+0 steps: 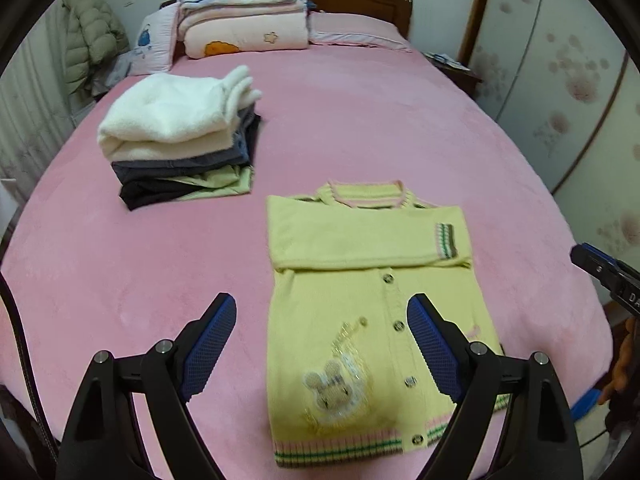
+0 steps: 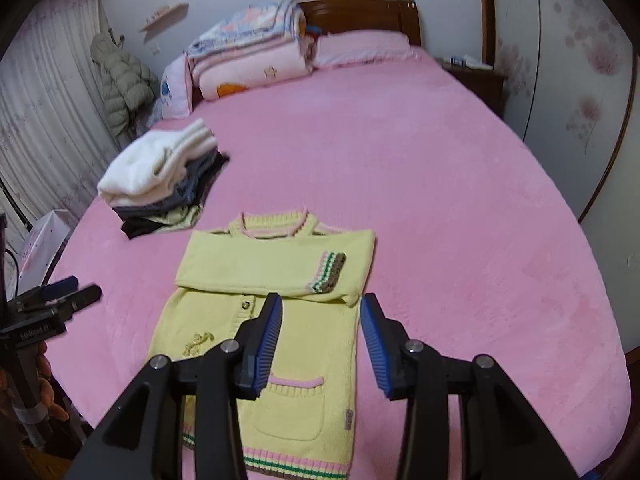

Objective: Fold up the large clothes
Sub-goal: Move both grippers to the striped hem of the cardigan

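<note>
A yellow knitted cardigan (image 1: 360, 304) lies flat on the pink bed (image 1: 360, 128), front up, with both sleeves folded across the chest and a striped cuff showing at the right. My left gripper (image 1: 320, 304) hangs above its lower left part, open wide, with nothing between the blue pads. In the right wrist view the cardigan (image 2: 276, 276) lies below my right gripper (image 2: 322, 304), which is open with nothing between its fingers, above the garment's right side. The right gripper's tip (image 1: 592, 264) shows at the left view's right edge, the left gripper (image 2: 68, 292) at the right view's left edge.
A stack of folded clothes (image 1: 180, 136), white on top, sits on the bed (image 2: 440, 184) to the far left. Folded quilts (image 1: 244, 12) and a pillow (image 1: 352, 28) lie at the wooden headboard. A padded jacket (image 2: 120, 76) hangs by the curtain. A wardrobe (image 1: 560, 80) stands on the right.
</note>
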